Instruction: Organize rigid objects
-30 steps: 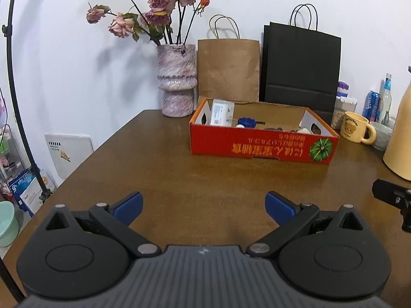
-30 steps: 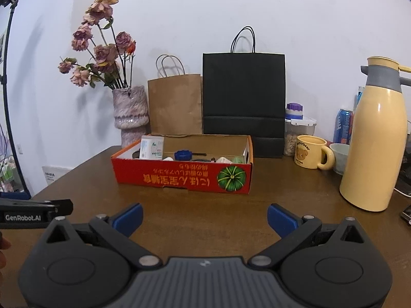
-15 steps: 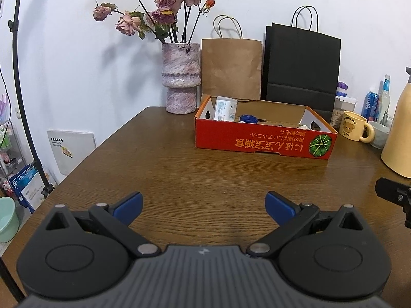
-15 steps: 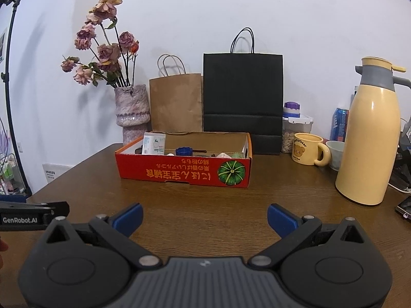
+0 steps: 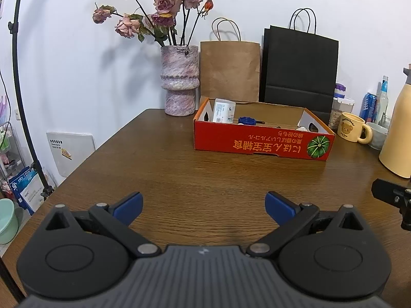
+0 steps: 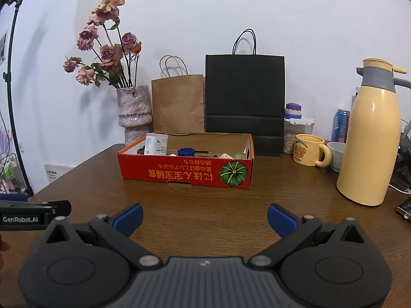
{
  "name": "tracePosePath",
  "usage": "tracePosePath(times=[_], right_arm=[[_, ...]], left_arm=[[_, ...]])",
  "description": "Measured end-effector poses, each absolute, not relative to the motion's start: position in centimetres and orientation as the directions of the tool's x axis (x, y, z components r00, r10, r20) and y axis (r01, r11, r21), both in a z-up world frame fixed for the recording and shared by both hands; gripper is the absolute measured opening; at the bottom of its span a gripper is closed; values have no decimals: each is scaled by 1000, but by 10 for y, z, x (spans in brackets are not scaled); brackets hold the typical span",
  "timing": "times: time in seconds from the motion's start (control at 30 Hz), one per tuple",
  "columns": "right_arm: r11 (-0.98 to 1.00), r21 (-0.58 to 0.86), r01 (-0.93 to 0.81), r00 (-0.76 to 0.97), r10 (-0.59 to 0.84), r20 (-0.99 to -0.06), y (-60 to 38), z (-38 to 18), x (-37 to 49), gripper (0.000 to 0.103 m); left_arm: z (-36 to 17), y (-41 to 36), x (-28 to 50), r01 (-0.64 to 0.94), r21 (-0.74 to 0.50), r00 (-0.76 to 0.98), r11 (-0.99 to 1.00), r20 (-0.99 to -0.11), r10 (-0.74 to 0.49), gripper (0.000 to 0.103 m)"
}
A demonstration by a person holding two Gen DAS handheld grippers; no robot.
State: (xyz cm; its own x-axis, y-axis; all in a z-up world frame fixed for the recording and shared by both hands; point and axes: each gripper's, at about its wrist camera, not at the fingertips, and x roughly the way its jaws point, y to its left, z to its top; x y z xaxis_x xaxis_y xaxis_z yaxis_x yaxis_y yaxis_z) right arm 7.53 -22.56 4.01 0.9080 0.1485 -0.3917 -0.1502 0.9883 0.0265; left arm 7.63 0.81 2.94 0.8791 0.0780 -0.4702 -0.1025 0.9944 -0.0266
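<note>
A shallow red cardboard box (image 5: 257, 142) (image 6: 179, 173) with a pumpkin print stands mid-table on the brown wooden table (image 5: 179, 179). Inside it I see a white carton (image 5: 224, 110) (image 6: 156, 144) upright at the left end, a blue cap (image 5: 246, 121) (image 6: 186, 152) and some small pale items at the right end, mostly hidden by the wall. My left gripper (image 5: 203, 204) is open over bare wood, well short of the box. My right gripper (image 6: 204, 218) is open too, empty, facing the box front.
Behind the box stand a vase of dried roses (image 5: 179, 87), a brown paper bag (image 5: 230, 70) and a black paper bag (image 6: 244, 89). To the right are a yellow bear mug (image 6: 309, 150), a tall cream thermos (image 6: 370, 138), a jar, cans and a bowl. A lamp stand (image 5: 23, 89) rises at left.
Both grippers have drawn back and dropped a little, so the box looks farther and flatter. Both stay open and empty. Nothing on the table has moved.
</note>
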Motion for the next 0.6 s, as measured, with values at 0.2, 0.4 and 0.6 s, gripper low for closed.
tracePosePath(times=[0.2,0.4,0.6], right_arm=[[988,27,-150,908,149,-392,-226,40,75,103],[988,27,-151,908,149,-392,-226,40,75,103],[988,26,-151,908,149,-392,-226,40,75,103]], left_arm=[[30,8,76,-101,-26,880,995,-469,77,103],[31,8,75,-100,-25,883,995,-463,77,103],[32,8,72,-95,-26,890,995,-449,73,103]])
